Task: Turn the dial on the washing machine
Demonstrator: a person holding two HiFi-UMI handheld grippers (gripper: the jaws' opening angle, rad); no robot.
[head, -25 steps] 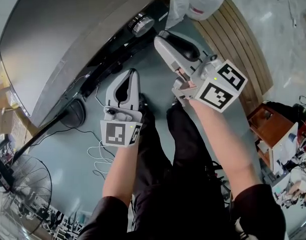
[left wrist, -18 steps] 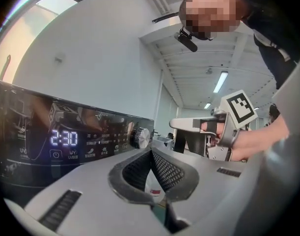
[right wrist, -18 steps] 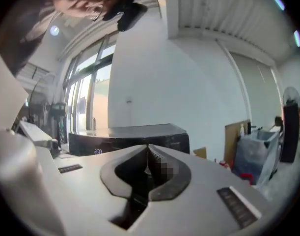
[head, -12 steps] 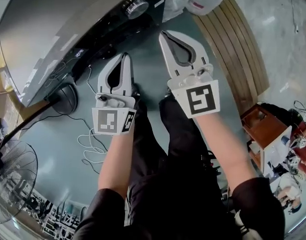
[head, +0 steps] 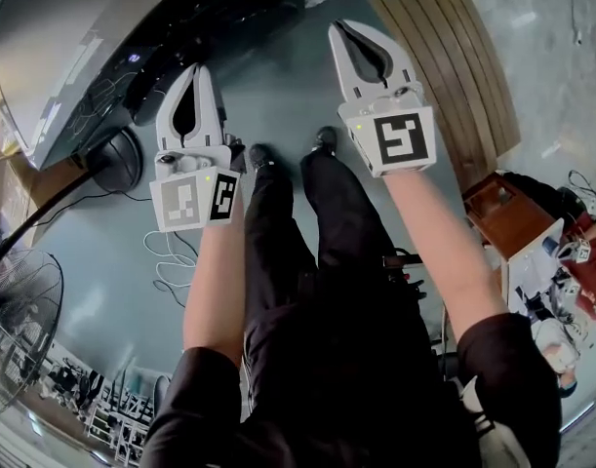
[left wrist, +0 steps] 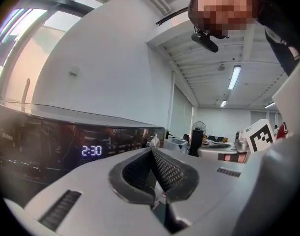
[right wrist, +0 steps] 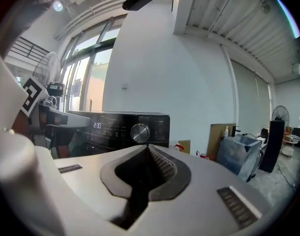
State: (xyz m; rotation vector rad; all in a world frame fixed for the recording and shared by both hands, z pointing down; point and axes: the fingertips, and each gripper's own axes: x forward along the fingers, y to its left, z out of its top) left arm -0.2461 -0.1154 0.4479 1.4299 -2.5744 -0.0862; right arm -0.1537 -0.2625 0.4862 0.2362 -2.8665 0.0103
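Standing well back from the dial (right wrist: 139, 132) on the washer (right wrist: 113, 128) with left claw (left wrist: 150, 151) and right claw (right wrist: 149, 147) both pressed together on nothing, not turning it right now.

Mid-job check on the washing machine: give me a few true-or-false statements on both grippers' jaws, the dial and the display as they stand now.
1. The right gripper has its jaws together with nothing between them. True.
2. The right gripper is clamped on the round silver dial. False: the dial stands apart from it, ahead on the black control panel.
3. The panel's display reads 2:30. True.
4. The left gripper has its jaws wide apart. False: they are together and empty.
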